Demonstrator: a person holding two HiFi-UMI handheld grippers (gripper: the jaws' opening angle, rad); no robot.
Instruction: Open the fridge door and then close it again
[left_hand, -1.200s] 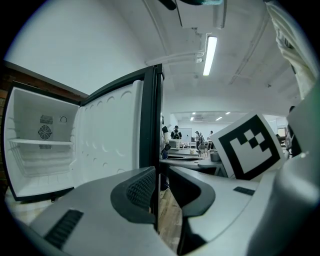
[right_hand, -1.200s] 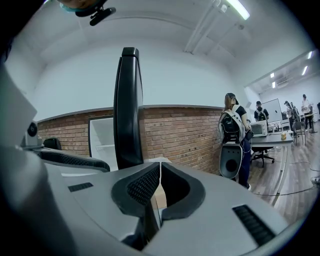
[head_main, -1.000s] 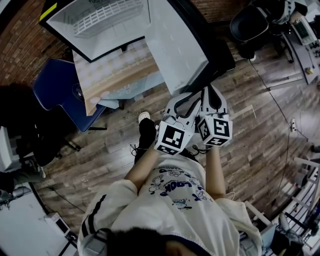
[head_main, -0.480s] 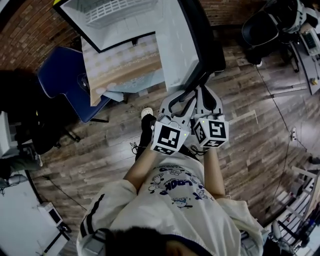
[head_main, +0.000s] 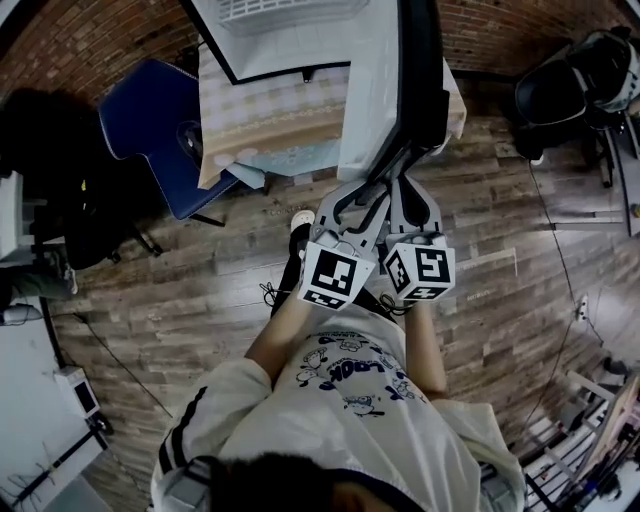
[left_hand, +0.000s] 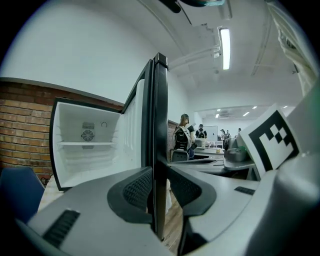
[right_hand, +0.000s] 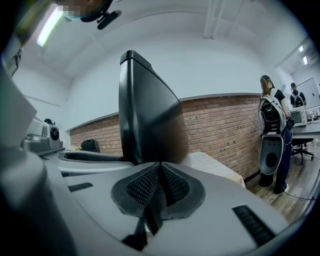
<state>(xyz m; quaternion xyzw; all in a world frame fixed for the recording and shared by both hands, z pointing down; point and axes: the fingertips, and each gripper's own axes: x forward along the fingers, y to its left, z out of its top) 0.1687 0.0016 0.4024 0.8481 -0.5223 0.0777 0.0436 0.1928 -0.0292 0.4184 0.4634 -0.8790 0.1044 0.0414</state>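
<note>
A: Left claw?
B: Opening; ribbed black pads astride thin glossy edge of fridge door.
A: Right claw?
B: Pressed together, empty, by door's smooth dark face.
A: Door?
B: Swung open off boxy white cabinet.

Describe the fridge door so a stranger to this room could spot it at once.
Against the brick wall stands an open fridge, white and empty inside. Its door juts toward the person: a tall slab, black outside, white inside, unlike the blue chair beside the fridge.
</note>
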